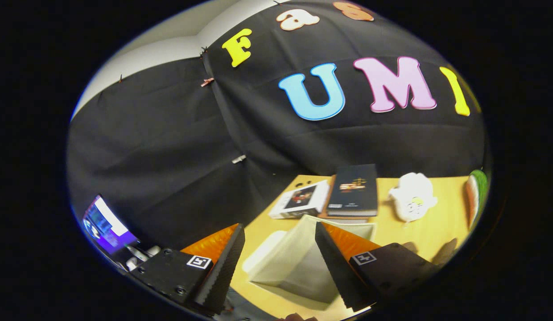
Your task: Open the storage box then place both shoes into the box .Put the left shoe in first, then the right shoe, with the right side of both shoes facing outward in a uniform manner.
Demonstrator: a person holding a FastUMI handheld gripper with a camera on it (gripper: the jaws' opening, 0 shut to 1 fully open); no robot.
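Observation:
A translucent white storage box (299, 267) stands on the wooden table (437, 227), tilted in my view. It sits between and just ahead of my fingers. My gripper (278, 227) is open, its fingers spread wide to either side of the box and touching nothing. A pale flat panel (264, 255) lies against the box's left side. I cannot tell whether it is the box's door.
Beyond the box lie a white book (301, 199) and a dark book (353, 189) side by side. A white plush toy (412, 196) sits further right, with a red-and-green object (476, 196) past it. A lit screen (105, 223) glows off the table's left side.

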